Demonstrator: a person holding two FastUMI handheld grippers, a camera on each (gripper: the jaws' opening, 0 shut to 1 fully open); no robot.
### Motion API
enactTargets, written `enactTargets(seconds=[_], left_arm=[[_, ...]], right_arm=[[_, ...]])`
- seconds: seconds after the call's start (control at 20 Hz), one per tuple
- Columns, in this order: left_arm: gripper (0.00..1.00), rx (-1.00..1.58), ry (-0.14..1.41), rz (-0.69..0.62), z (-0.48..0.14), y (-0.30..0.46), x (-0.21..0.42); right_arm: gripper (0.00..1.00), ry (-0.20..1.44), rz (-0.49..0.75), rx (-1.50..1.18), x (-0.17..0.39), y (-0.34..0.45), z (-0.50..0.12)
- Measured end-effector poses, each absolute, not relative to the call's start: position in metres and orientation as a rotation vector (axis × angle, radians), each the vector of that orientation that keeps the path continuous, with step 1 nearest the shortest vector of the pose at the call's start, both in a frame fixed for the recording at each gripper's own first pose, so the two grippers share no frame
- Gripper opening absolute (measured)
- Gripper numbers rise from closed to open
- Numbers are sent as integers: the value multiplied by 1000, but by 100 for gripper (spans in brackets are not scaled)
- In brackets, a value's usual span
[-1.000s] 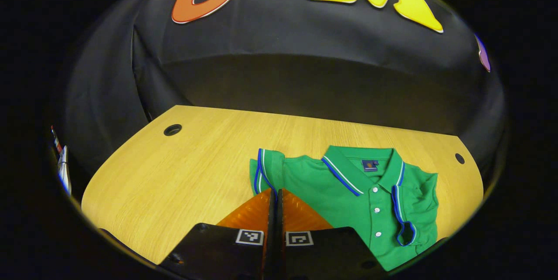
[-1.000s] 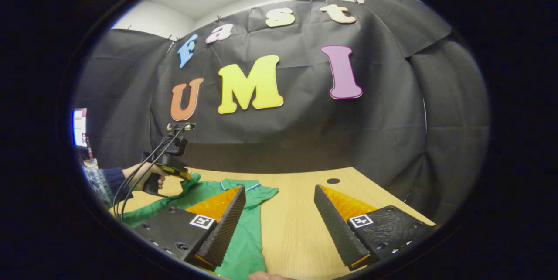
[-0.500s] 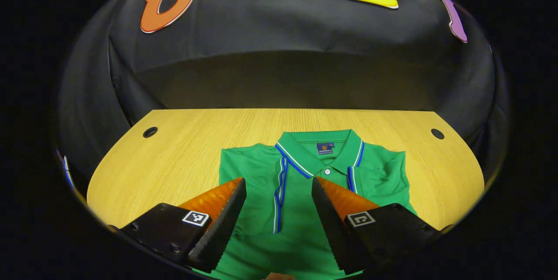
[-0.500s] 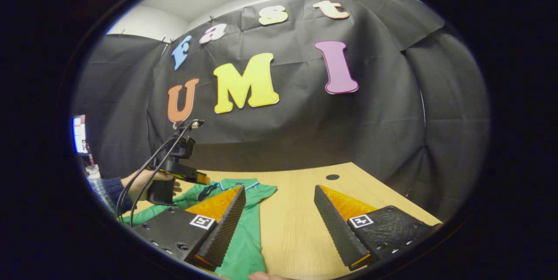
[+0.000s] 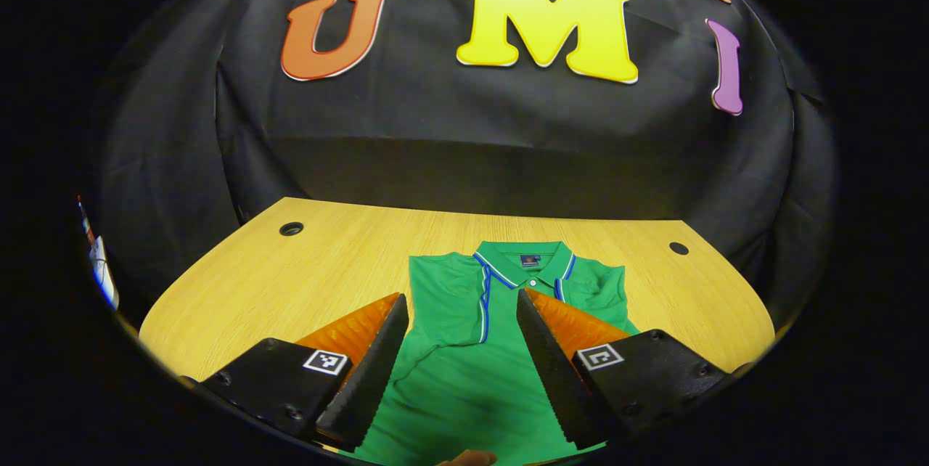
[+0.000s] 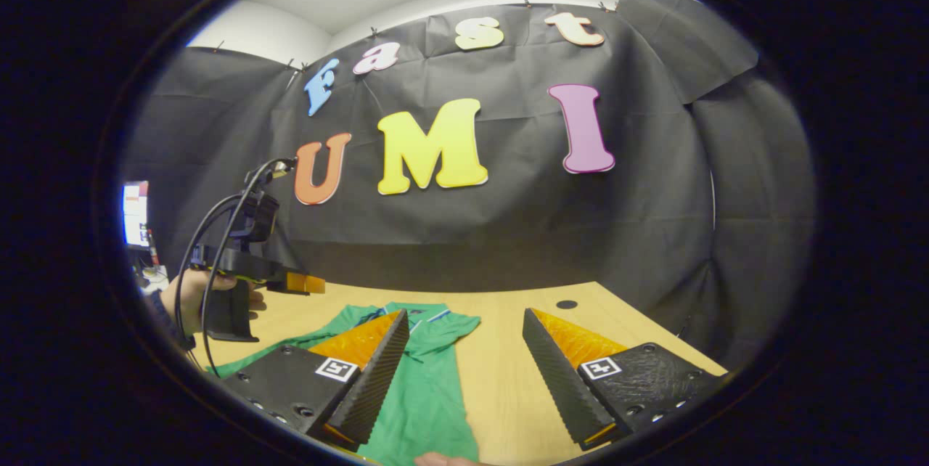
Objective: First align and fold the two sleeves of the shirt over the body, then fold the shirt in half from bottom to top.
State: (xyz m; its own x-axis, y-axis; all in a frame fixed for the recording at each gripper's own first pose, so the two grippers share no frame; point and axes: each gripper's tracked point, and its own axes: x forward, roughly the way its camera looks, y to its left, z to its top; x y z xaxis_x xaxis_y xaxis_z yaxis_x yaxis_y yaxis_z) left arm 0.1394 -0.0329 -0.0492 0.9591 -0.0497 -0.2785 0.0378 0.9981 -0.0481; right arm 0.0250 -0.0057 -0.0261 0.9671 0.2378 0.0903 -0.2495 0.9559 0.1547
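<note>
- The green polo shirt with blue-and-white trimmed collar (image 5: 464, 350) runs off the bottom edge of the left gripper view, so its hem cannot be seen.
- The left gripper (image 5: 459, 372) fingers cover the shirt's flanks on both sides.
- In the right gripper view, the right gripper (image 6: 464, 372) hides part of the shirt (image 6: 428, 386), and its lower part is cut off.
- The small label inside the collar (image 5: 530, 260) is too small to make out.
- A bright screen (image 6: 134, 214) at the far left edge is blurred and partly cut off.
- The hand (image 6: 190, 299) holding the far gripper is cut off at the sleeve.
</note>
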Motion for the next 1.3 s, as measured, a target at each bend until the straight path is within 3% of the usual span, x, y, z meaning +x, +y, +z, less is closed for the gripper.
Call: enactTargets(seconds=[0.05, 0.1, 0.15, 0.2, 0.25, 0.3, 0.6, 1.0, 1.3], left_arm=[[100, -43, 263, -45, -47, -25, 123], [100, -41, 241, -44, -47, -16, 108], [100, -39, 221, -41, -46, -7, 94], [100, -39, 210, -42, -47, -1, 80], [100, -47, 208, -42, -50, 4, 66], [100, -50, 204, -54, -53, 7, 53], [100, -40, 158, -91, -64, 29, -12], [100, 49, 192, -61, -147, 48, -77], [100, 76, 248, -47, -198, 62, -89]], right_arm=[[99, -66, 255, 162, 21, 0, -26], [92, -62, 255, 142, 17, 6, -25], [92, -67, 257, 123, 12, 11, -22], [99, -75, 258, 104, 6, 15, -17], [92, -84, 258, 76, 1, 19, -14], [95, -92, 247, 51, -6, 20, -10], [96, -106, 166, -1, -49, 7, -3], [94, 65, 172, 11, -98, -4, -109], [95, 211, 134, 97, -103, -24, -191]])
